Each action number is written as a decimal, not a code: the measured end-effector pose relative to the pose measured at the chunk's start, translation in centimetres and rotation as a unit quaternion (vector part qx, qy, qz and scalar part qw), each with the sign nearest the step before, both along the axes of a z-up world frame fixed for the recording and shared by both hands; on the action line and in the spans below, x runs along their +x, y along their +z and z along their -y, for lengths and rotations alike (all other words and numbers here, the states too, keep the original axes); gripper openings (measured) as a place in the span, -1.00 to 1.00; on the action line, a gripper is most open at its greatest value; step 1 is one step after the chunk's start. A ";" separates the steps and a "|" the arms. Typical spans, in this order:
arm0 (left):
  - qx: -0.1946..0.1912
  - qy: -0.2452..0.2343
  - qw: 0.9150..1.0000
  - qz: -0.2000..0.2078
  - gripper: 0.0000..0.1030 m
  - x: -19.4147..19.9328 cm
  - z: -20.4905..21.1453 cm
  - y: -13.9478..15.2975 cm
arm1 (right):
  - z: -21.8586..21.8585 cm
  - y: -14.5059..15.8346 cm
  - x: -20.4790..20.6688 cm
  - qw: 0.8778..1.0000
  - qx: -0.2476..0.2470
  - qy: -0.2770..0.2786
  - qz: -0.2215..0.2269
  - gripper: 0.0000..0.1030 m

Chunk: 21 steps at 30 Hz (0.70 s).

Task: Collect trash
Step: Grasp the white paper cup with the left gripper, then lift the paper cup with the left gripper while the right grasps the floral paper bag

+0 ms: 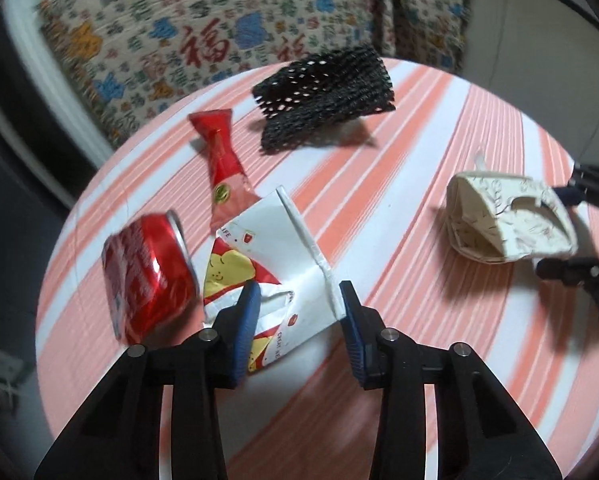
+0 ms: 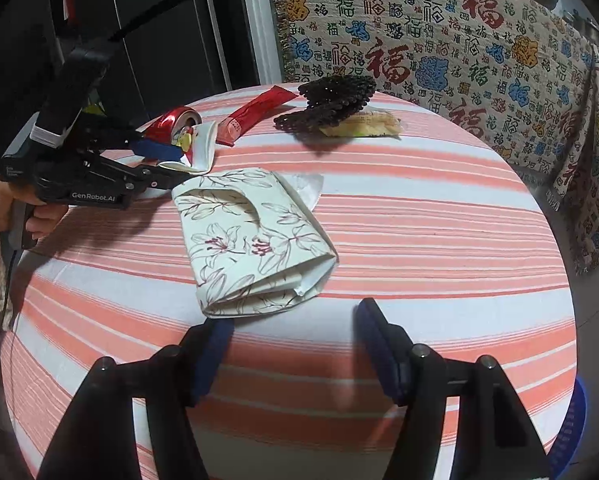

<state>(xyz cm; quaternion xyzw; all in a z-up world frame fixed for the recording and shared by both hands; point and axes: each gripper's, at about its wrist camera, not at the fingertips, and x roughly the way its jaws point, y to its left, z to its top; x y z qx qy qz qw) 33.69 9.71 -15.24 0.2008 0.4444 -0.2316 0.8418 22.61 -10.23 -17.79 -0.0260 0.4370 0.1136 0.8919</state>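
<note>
Left claw [image 1: 297, 300] hangs wide open astride the white wrapper [image 1: 275, 248]; right claw [image 2: 295, 320] gapes empty beside the floral carton [image 2: 251, 240].

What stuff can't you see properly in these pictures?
- Yellow packet: right wrist view, half under the black net; in the left wrist view the net hides it all.
- Blue bin: right wrist view, mostly behind the table.
- Can: left wrist view, label blurred.
- White wrapper: left wrist view, the left gripper covers part.

A home living space is showing here: a round surface [image 2: 419, 208] wearing a pink-and-white striped cloth [image 1: 439, 128] is sitting beside a sofa draped in a patterned throw [image 2: 439, 40] bearing Chinese characters.
</note>
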 end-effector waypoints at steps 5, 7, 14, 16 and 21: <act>-0.023 0.078 0.996 -0.030 -0.47 -3.8 -0.3 1.0 | 0.0 -0.1 0.0 1.000 0.002 0.000 0.000 0.28; -0.060 0.109 0.991 -0.054 -0.40 -6.1 -0.4 1.5 | 0.1 0.0 0.0 1.000 0.004 0.000 0.000 0.28; -0.113 0.113 0.985 -0.057 0.30 -11.2 -0.9 2.7 | 0.4 0.0 0.1 1.000 0.017 -0.001 -0.001 0.28; -0.123 0.117 0.985 -0.042 0.44 -11.6 -2.0 3.6 | 0.7 0.0 0.1 1.000 0.025 -0.002 -0.001 0.28; -0.102 0.123 0.987 -0.005 0.72 -8.9 -4.8 3.9 | 1.0 0.0 0.1 0.999 0.038 -0.005 -0.002 0.28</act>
